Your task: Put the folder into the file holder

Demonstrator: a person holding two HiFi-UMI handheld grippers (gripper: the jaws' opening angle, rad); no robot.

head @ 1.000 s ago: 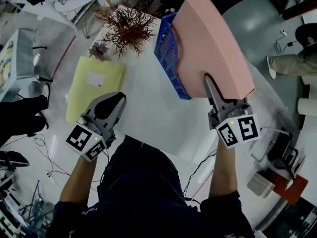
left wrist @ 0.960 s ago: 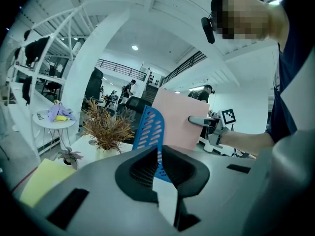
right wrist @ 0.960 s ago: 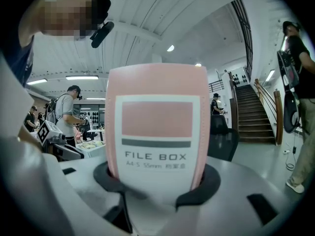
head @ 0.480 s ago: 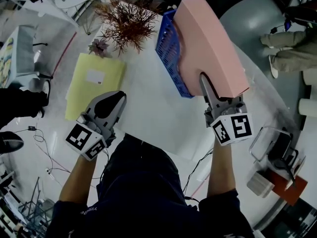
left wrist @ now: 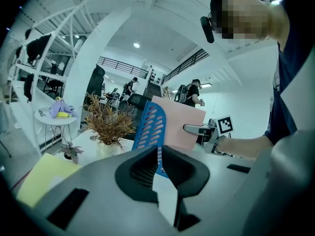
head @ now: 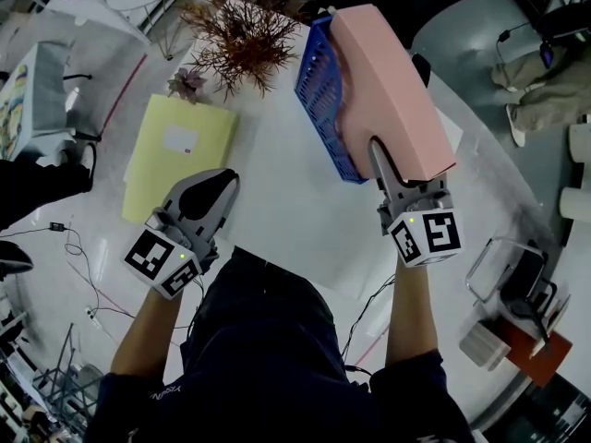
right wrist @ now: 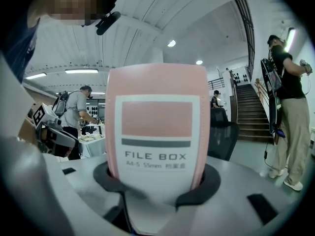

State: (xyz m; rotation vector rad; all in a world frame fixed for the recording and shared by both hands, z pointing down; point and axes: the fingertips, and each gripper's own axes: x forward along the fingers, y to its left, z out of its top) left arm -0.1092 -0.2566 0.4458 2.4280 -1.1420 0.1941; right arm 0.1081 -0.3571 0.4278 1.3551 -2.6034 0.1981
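Observation:
A thick pink file box (head: 388, 90) is held upright in my right gripper (head: 383, 160), whose jaws are shut on its spine end (right wrist: 155, 127). The box stands against the right side of the blue mesh file holder (head: 323, 90) on the white table (head: 277, 201). In the left gripper view the holder's wall (left wrist: 150, 127) covers the left edge of the pink box (left wrist: 179, 124). Whether the box is inside the holder I cannot tell. My left gripper (head: 220, 181) hovers at the table's near left, shut and empty (left wrist: 158, 149).
A yellow folder (head: 180, 150) lies flat at the table's left. A dried brown plant (head: 238, 40) in a pot and a small plant (head: 187, 84) stand at the far side, left of the holder. People stand in the background of the gripper views.
My right gripper and the pink box have shifted slightly left and away from me, closer against the blue holder. The left gripper has stayed in place.

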